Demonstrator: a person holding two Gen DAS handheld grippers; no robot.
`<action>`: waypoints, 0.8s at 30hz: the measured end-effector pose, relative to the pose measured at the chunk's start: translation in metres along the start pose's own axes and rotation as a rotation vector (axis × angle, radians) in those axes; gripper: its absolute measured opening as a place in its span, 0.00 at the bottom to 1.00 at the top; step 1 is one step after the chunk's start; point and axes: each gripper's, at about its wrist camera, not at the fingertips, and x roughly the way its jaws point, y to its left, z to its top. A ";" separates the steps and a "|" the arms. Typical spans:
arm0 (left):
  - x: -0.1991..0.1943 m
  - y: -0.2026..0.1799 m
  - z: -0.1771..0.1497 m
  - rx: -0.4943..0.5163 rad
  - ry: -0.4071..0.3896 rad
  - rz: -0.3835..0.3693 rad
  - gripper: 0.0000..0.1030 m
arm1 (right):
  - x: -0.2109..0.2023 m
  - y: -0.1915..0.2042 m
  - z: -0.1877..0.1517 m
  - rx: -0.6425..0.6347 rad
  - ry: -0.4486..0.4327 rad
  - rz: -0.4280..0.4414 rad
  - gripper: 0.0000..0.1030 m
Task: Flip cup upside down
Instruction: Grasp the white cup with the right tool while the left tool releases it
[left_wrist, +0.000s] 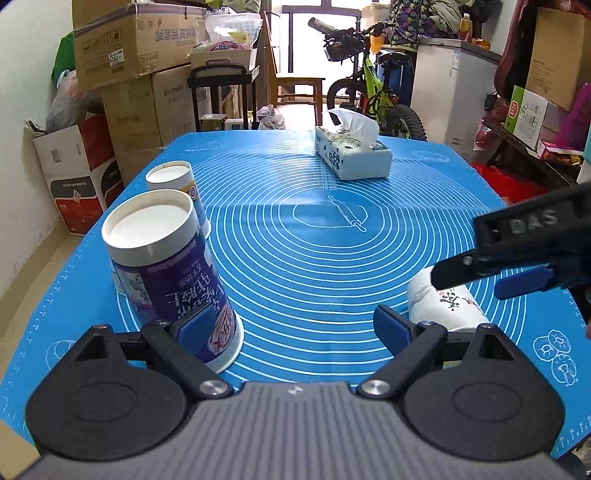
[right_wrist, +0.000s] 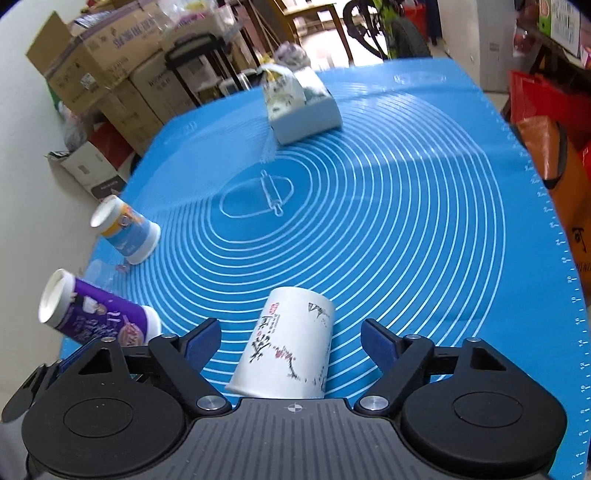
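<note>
A white cup with ink-painting print (right_wrist: 291, 350) stands upside down on the blue mat (right_wrist: 406, 221), between the open fingers of my right gripper (right_wrist: 291, 341), untouched; it also shows in the left wrist view (left_wrist: 447, 306). A purple cup (left_wrist: 170, 280) stands upside down just left of my open left gripper (left_wrist: 291, 325); its left pad (left_wrist: 192, 325) is close against it. It shows at the left in the right wrist view (right_wrist: 96, 314). A blue-and-yellow cup (left_wrist: 177, 184) stands upside down behind it, also in the right wrist view (right_wrist: 125, 229). My right gripper (left_wrist: 495, 273) reaches in from the right.
A tissue box (left_wrist: 351, 151) sits at the far side of the mat, also in the right wrist view (right_wrist: 299, 107). Cardboard boxes (left_wrist: 129, 48) stack beyond the left edge. A bicycle (left_wrist: 373, 92) and a white cabinet (left_wrist: 450, 85) stand behind the table.
</note>
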 end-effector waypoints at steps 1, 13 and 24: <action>0.001 0.000 0.000 0.002 0.001 0.002 0.89 | 0.004 -0.001 0.002 0.008 0.011 0.003 0.81; 0.009 0.002 -0.001 -0.008 0.023 0.002 0.89 | 0.047 -0.005 0.009 0.055 0.156 0.043 0.61; 0.008 0.000 0.003 -0.018 0.013 0.008 0.89 | 0.013 -0.009 -0.009 -0.057 -0.036 0.057 0.58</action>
